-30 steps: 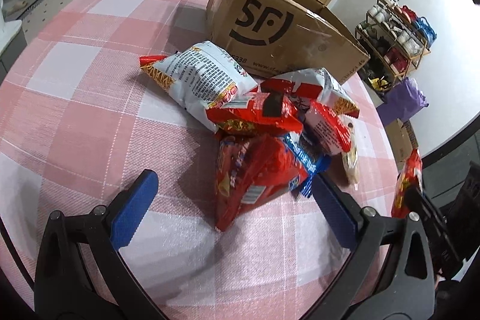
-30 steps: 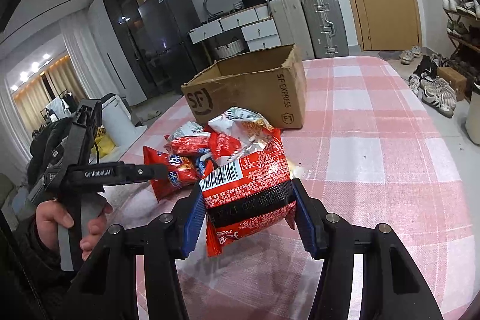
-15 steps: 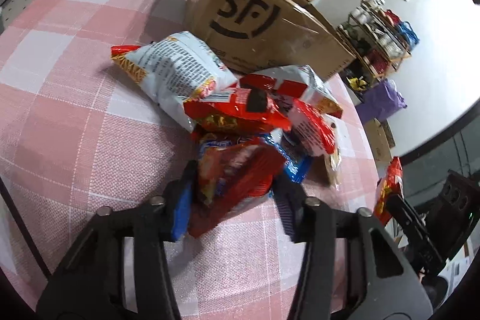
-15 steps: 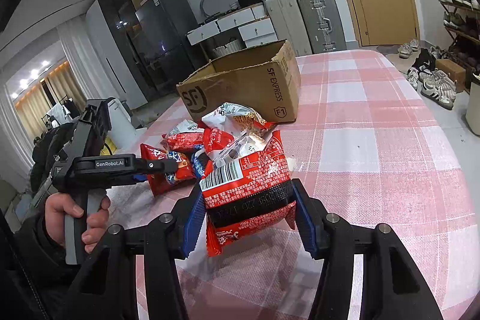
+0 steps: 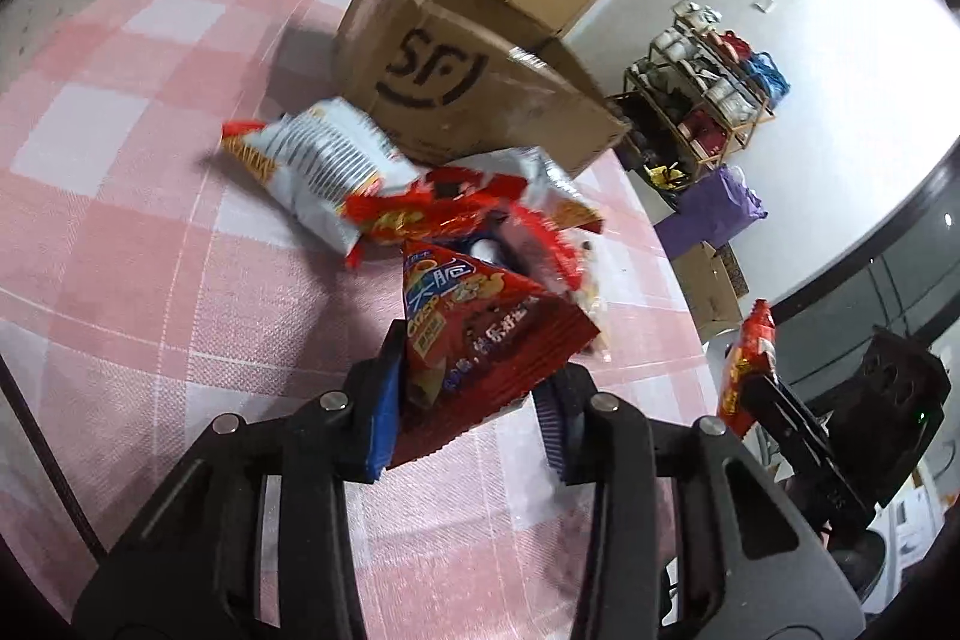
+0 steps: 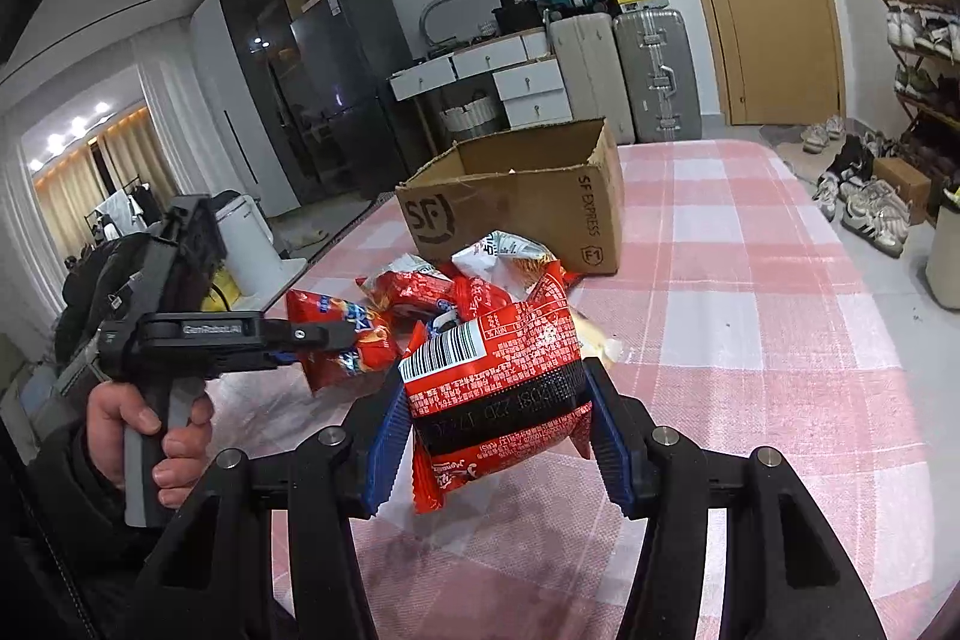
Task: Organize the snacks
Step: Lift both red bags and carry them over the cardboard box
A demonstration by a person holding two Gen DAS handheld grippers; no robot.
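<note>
Left gripper (image 5: 465, 409) pinching red crisp packet (image 5: 480, 340) near SF cardboard box (image 5: 456, 82), right gripper (image 6: 498, 430) clamping barcoded red snack bag (image 6: 498, 376) before it

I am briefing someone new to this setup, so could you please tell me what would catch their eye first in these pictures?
First, the two crinkly red snack packets held in the air: the right tool grips a barcoded red packet, and the left tool grips a red packet with blue lettering. Beyond them, a heap of red and white snack bags lies on the pink checked tablecloth, in front of an open brown cardboard box printed SF.
</note>
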